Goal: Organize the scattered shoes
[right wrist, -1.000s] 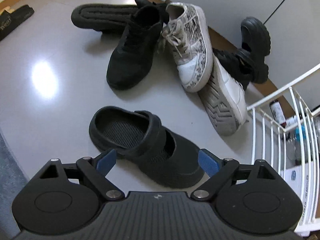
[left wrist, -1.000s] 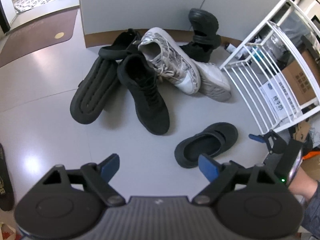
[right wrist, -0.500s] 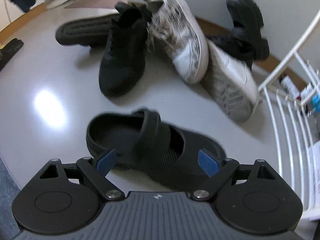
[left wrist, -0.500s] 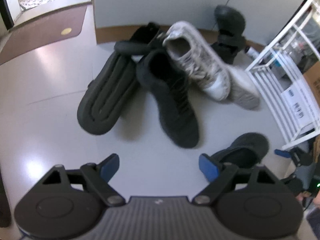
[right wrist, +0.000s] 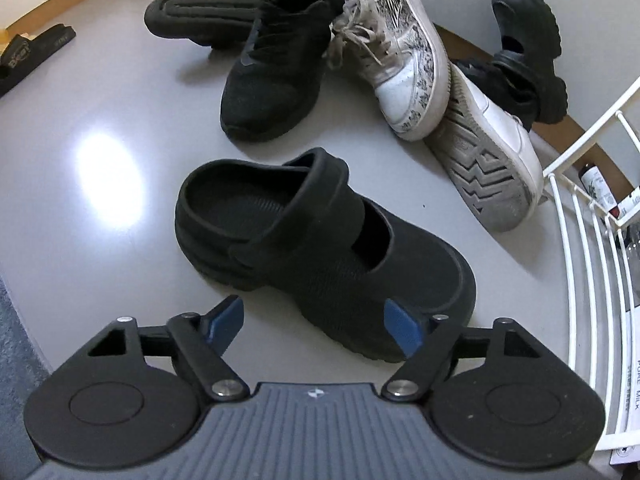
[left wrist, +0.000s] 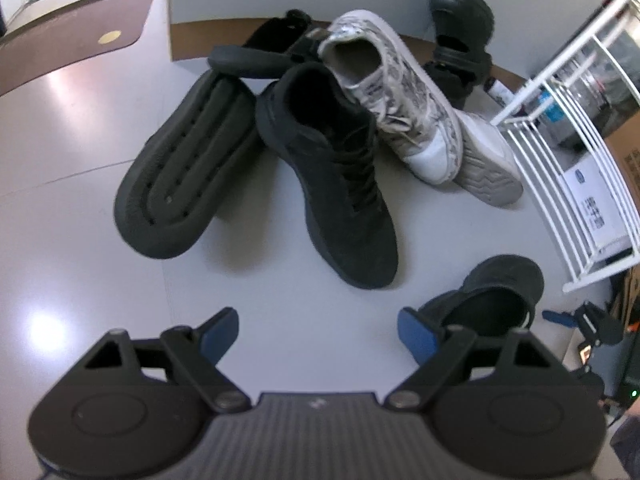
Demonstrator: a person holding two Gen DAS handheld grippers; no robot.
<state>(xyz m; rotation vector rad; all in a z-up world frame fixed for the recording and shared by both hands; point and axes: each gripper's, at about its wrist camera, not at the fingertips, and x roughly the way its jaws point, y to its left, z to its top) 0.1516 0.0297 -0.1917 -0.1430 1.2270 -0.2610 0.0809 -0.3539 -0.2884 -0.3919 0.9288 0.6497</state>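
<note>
Both grippers lower than before, right gripper [right wrist: 314,326] jaws narrowing around black clog [right wrist: 320,240], ungripped, left gripper [left wrist: 318,332] jaws open

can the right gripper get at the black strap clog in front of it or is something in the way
Probably yes. The right gripper is open and its jaws have just been closing, with the toe end of the black strap clog between the fingers and nothing else there. The black sneaker and patterned white sneaker lie well behind.

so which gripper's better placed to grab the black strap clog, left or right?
Right. The right gripper sits just over the black strap clog, jaws closing around its toe end. The left gripper is open over bare floor, the clog off to its side.
</note>
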